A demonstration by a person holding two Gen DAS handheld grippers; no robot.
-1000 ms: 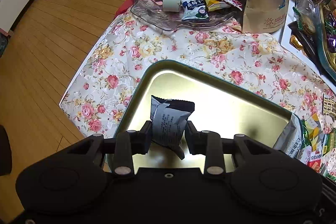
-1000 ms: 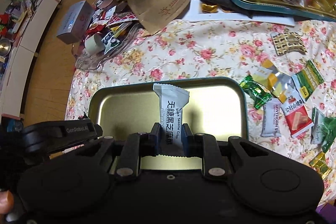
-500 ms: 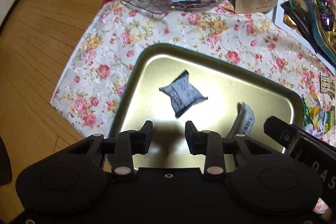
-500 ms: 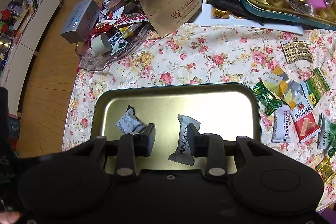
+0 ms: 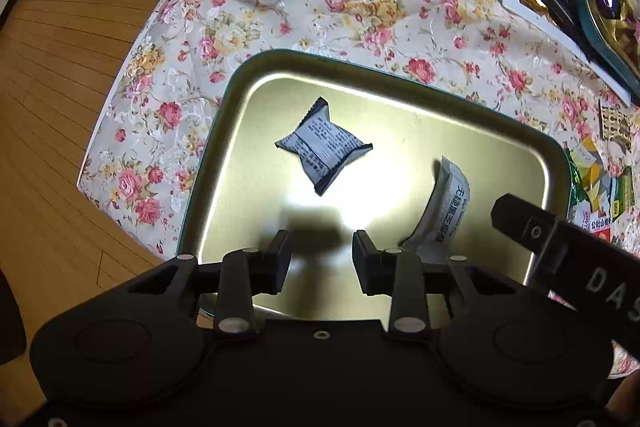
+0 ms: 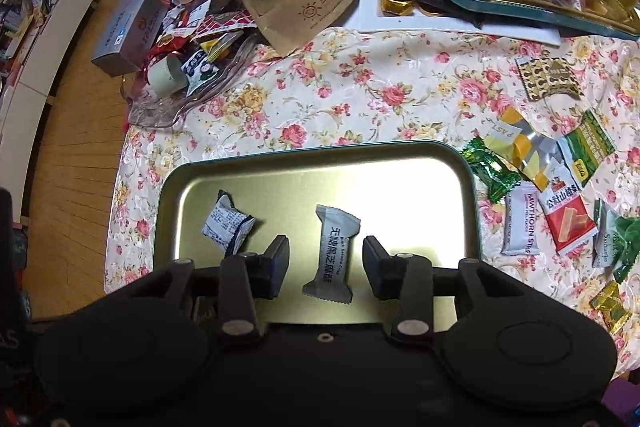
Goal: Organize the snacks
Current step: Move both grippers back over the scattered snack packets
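Now both released: left gripper and right gripper open, dark packet and sesame crisp lying ahead in tray, loose snacks next

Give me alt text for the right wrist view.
The open right gripper hovers over a gold tray holding two packets: a white one between its fingers, a dark one to the left. Loose snacks lie on the floral cloth to the right.
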